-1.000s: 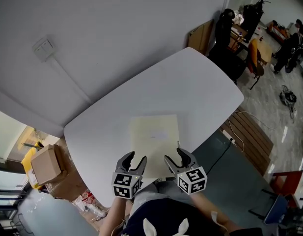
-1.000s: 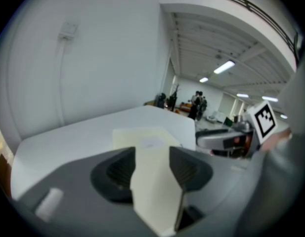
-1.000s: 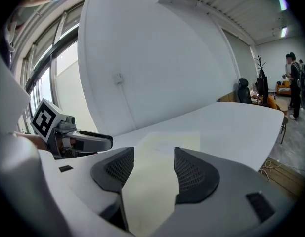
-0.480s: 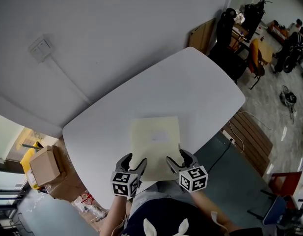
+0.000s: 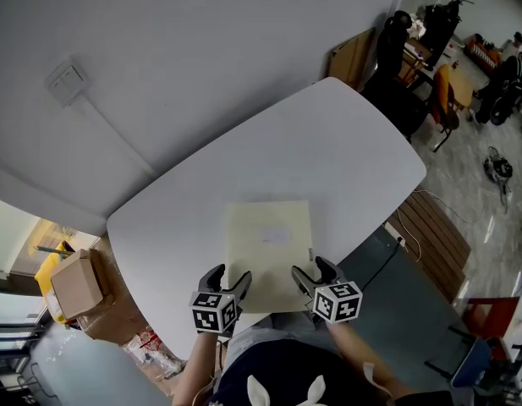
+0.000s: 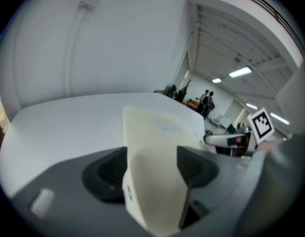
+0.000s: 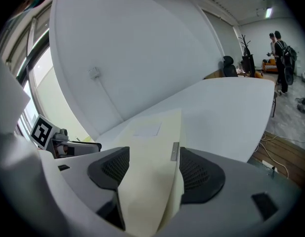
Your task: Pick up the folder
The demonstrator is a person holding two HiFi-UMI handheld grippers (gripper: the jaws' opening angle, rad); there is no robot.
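Both your left gripper (image 5: 228, 277) and right gripper (image 5: 312, 271) are sitting with jaws spread wide, having just been opening, straddling the near edge of the folder (image 5: 269, 242) lying flat on the table (image 5: 345, 150), so closing too shallow is risking it slipping free.

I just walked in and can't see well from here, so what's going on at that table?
A person holds a gripper in each hand at the near edge of a cream folder that lies on the white table. That edge sits between the jaws of both the left gripper and the right gripper. Both pairs of jaws have just been opening and stand wide, so neither grips the folder yet.
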